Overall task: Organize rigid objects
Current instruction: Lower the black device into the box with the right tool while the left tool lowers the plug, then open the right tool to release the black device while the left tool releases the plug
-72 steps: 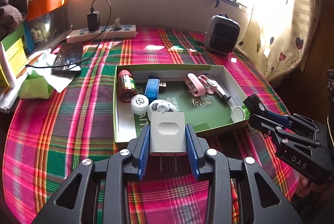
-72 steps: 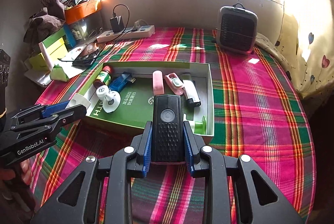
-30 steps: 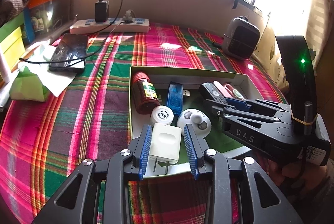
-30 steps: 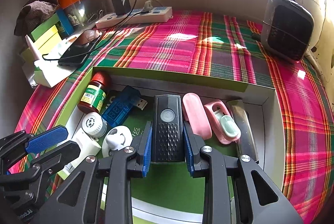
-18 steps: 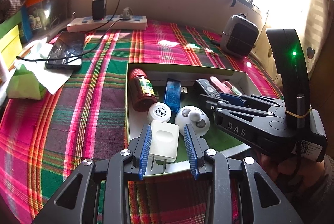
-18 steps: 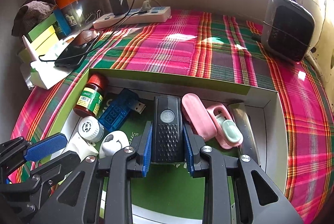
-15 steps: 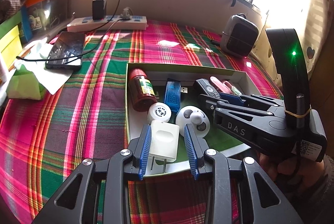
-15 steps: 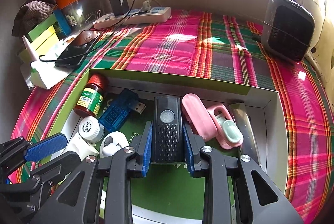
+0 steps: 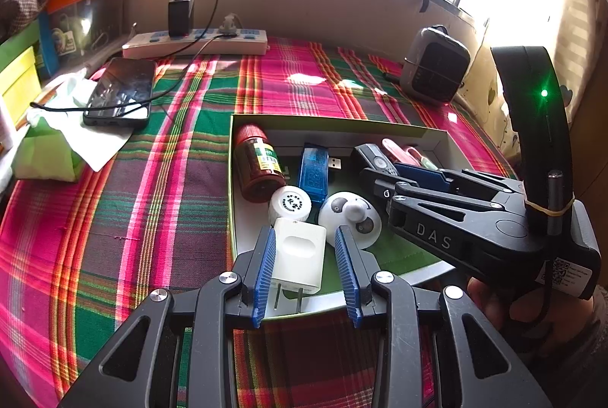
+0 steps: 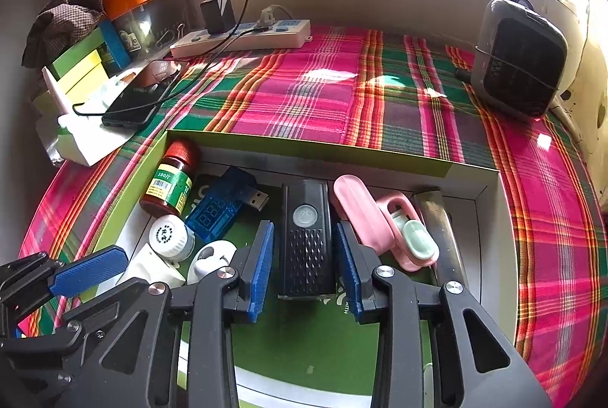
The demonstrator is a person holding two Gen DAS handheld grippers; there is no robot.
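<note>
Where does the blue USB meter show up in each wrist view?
Left wrist: blue USB meter at centre, in the green box, right of the red-capped bottle.
Right wrist: left of centre.
Shared landmark: that bottle sits left of it in both.

My left hand-held gripper is black, with ribbed blue pads and silver screws. My right hand-held gripper matches it; "DAS" is printed on its side, and above that lettering a rubber-banded black mount shows a green light.
</note>
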